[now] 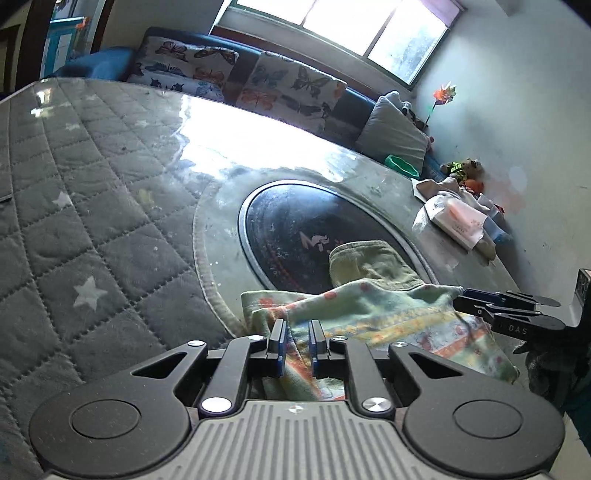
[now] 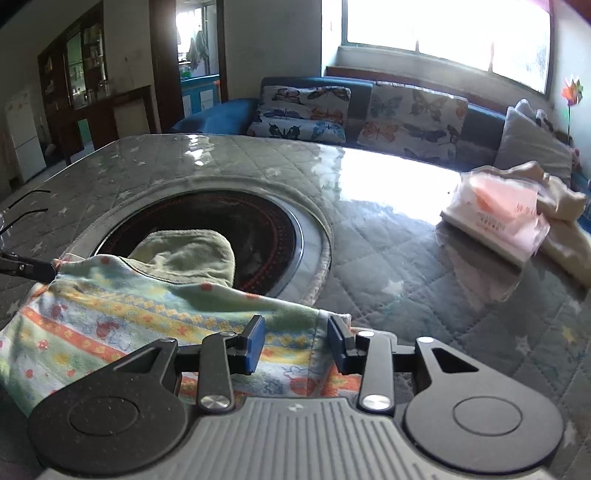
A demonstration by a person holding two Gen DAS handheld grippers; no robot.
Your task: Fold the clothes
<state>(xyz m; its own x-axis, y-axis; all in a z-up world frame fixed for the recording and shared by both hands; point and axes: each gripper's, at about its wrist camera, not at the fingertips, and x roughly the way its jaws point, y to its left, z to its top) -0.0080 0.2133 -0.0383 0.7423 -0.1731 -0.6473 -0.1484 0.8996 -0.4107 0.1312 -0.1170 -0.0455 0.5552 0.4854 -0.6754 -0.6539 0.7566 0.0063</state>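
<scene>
A small patterned garment (image 2: 122,314), pale green with orange and yellow bands, lies crumpled on the near part of the worktop (image 2: 406,266). Its plain green part (image 2: 192,254) reaches over the rim of a dark round plate (image 2: 266,236) set into the quilted, star-printed cover, which lies under a glossy clear sheet.

The left gripper (image 1: 297,345) has its jaws drawn close, pinching a fold of the garment that rises between the blue pads (image 1: 282,350). In the right wrist view, its black tip (image 2: 33,267) shows at the garment's left corner, touching the cloth.

The right gripper (image 2: 297,341) sits over the garment's right edge. Its jaws stand apart, with the hem lying between them; the pads (image 2: 256,345) do not press on the cloth. In the left wrist view, this gripper (image 1: 513,314) comes in from the right, its tips at the garment's far corner.

Toward the right edge of the worktop, well apart from the garment, lies a pink-and-white packet in clear wrap (image 2: 495,218) on beige cloth (image 2: 565,221). Behind the worktop runs a blue sofa (image 2: 229,114) with butterfly cushions (image 2: 303,110) and a grey cushion (image 2: 532,151), under a bright window (image 2: 443,33). A pinwheel (image 1: 445,94) stands by the wall.
</scene>
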